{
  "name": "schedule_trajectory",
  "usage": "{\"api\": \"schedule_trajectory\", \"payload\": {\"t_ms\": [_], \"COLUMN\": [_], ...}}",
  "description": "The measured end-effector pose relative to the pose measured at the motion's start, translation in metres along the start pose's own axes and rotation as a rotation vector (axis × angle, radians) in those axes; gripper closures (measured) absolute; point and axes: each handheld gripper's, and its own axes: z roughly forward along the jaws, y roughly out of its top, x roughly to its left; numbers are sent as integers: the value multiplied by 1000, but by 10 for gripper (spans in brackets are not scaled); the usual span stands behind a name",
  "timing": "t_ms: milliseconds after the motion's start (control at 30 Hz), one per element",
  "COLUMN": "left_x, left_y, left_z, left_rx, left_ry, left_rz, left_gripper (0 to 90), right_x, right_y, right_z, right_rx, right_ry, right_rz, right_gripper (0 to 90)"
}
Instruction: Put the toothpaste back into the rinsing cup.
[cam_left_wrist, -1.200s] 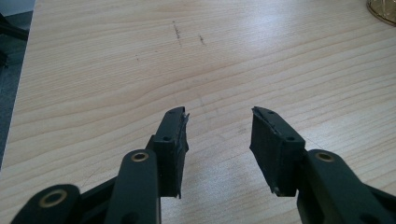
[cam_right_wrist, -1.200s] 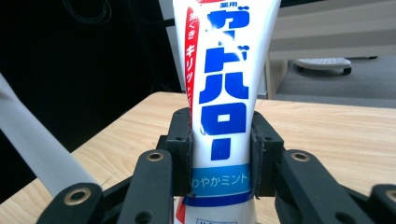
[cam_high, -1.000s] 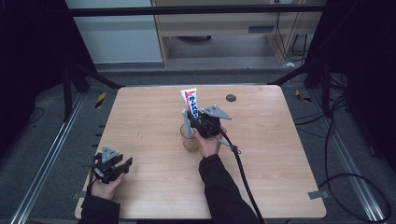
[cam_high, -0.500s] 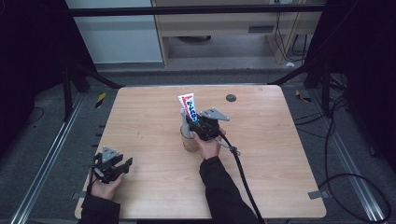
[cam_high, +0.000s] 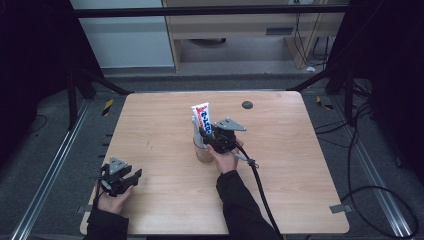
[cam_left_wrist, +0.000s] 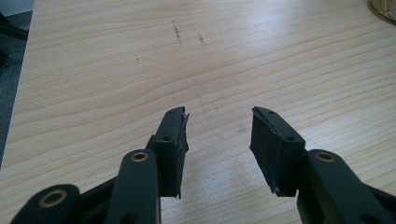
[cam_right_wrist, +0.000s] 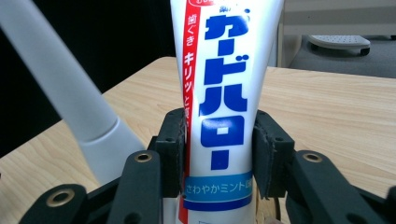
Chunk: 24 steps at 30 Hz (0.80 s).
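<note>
Near the middle of the wooden table (cam_high: 310, 165), a white toothpaste tube (cam_right_wrist: 224, 93) is clamped upright between the jaws of the right gripper (cam_right_wrist: 219, 154) over a glass cup (cam_high: 203, 153), while the left gripper (cam_left_wrist: 219, 140) is held wide open and empty near the table's front left corner.

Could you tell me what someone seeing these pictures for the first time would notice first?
The eye goes to the white toothpaste tube with bold blue and red lettering, standing upright near the middle of the wooden table, clamped between the jaws of the right gripper above a clear cup. A pale toothbrush handle leans beside it. The left gripper rests open at the table's near left corner.
</note>
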Motion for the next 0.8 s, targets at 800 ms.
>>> {"api": "schedule_trajectory", "payload": {"t_ms": [800], "left_x": [-1], "left_y": [0], "left_z": [0], "left_rx": [3], "left_ry": [0], "left_rz": [4], "left_gripper": [547], "right_x": [-2], "right_y": [3], "right_z": [-34], "right_rx": [90], "right_ry": [-12], "right_rz": [-93], "right_gripper": [531]}}
